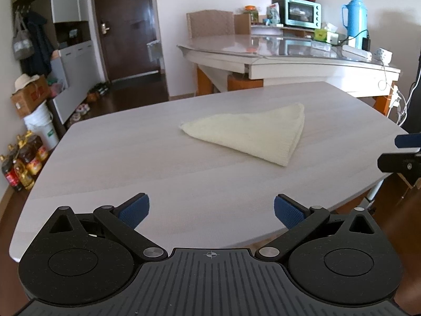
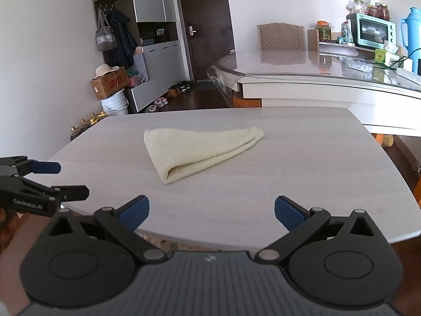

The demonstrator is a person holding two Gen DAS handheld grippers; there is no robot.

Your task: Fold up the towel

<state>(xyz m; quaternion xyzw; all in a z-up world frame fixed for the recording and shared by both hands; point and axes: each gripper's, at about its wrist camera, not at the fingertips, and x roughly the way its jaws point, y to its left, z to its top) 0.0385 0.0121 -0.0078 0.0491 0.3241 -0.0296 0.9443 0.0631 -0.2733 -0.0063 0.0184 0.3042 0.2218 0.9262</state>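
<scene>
Towel (image 1: 252, 134): pale yellow, lies near the middle of the grey surface (image 1: 131, 158), already doubled into a triangle of several layers. In the right wrist view the stacked edges (image 2: 218, 152) show along the near side, with a rolled fold at the near corner (image 2: 168, 176). It lies flat, with nothing on it or touching it.

So the towel is in a folded state now. Whether this is the end result or a stage short of one more fold, the pictures do not settle.

Left gripper (image 1: 211, 210): fingers spread wide, holding nothing, above the near edge of the surface, well apart from the towel. Right gripper (image 2: 211, 210): same, fingers released and empty, also back near the edge. Each shows at the side of the other's view, left (image 2: 47, 179) and right (image 1: 402, 152).

Risks, judged:
- Layers are loose and unpinned. A pinch at one corner could catch only the top layer and peel the stack open.
- Surface looks smooth; a push from one side could slide the whole towel rather than fold it.
- Thick rolled corner may spring back if released without pressing.
- Both grippers close on one side: chance of fingers colliding on approach.

Beyond: a glass-topped table (image 1: 289, 50) with a small oven (image 1: 302, 13) and a blue flask (image 1: 355, 18).
</scene>
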